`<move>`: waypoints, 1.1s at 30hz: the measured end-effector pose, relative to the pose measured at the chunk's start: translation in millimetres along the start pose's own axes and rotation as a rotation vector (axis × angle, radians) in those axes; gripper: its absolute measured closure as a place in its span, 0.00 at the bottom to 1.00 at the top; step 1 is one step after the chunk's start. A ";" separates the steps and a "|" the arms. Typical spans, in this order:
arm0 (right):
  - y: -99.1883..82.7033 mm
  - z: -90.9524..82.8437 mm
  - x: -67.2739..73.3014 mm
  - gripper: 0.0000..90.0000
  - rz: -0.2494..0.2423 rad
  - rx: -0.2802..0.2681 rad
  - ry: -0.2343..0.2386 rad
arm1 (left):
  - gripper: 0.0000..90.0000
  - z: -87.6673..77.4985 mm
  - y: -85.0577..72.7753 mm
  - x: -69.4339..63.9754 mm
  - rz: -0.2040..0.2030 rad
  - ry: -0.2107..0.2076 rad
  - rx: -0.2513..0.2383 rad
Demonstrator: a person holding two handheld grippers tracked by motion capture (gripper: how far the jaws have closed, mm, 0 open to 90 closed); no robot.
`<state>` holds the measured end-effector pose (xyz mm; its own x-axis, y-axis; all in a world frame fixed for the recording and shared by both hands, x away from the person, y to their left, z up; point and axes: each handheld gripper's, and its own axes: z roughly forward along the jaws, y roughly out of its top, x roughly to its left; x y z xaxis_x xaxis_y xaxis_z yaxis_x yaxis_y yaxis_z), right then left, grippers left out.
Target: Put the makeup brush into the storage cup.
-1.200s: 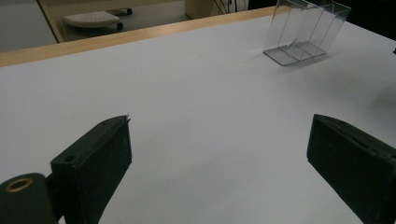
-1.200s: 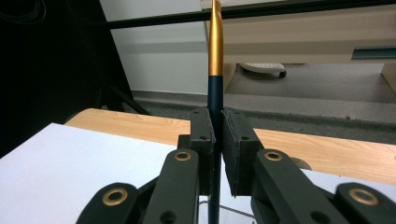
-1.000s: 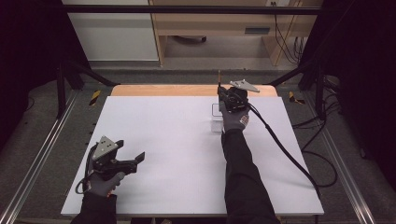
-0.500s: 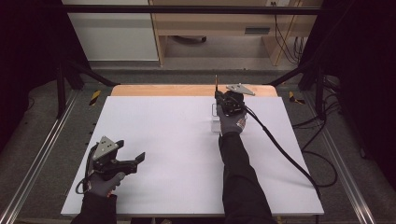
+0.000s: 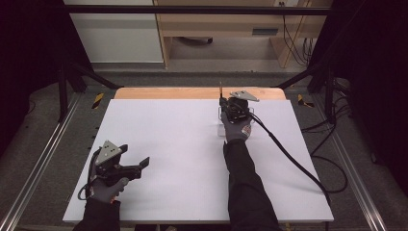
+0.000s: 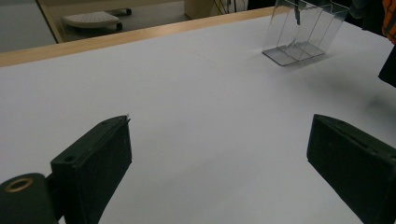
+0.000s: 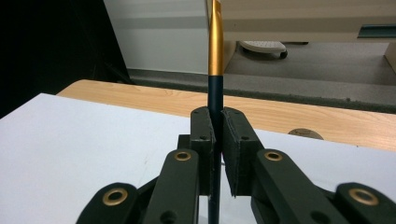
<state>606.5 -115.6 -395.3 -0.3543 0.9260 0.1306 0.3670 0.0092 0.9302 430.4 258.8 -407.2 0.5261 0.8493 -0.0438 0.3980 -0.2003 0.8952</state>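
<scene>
- The pen (image 7: 215, 60), with a dark lower barrel and a gold upper part, stands upright, pinched between the 2 jaws of the right gripper (image 7: 216, 130); its gold end rises above them.
- In the high view the pen (image 5: 221, 89) pokes up just beyond the right gripper (image 5: 230, 107), which is held over the clear holder (image 5: 222, 117) near the far edge of the white table (image 5: 183, 144).
- In the left gripper view the clear holder (image 6: 299, 32) shows upright dividers forming compartments, and a dark tip hangs inside its top; which compartment it is in cannot be told.
- The right gripper is closed tight on the pen, pads pressing its dark barrel from both sides.
- The left gripper (image 5: 137, 166) sits well apart from the clear holder, at the near left of the table, its jaws spread wide with nothing between them.
- A wooden strip (image 5: 163, 93) runs just beyond the clear holder, along the table's far edge.
</scene>
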 end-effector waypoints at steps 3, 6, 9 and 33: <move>-2.8 -1.6 -3.5 0.93 0.022 -0.001 0.001 | 0.06 0.1 0.1 -0.3 0.002 -0.001 0.001; -6.0 -4.4 -6.3 0.93 0.019 0.005 -0.004 | 0.06 0.8 0.0 -0.7 0.003 -0.001 0.004; -9.0 -7.2 -8.1 0.93 0.026 0.002 0.003 | 0.06 0.9 0.0 -1.2 0.003 0.000 0.003; -24.4 -20.5 -9.8 0.83 0.009 0.072 0.037 | 0.06 5.5 -1.8 -3.3 0.011 -0.004 0.019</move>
<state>583.3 -132.7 -412.2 -0.3818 0.9115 0.1528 0.4308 0.0292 0.9020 432.1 253.7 -411.1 0.5334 0.8451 -0.0362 0.4069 -0.2188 0.8869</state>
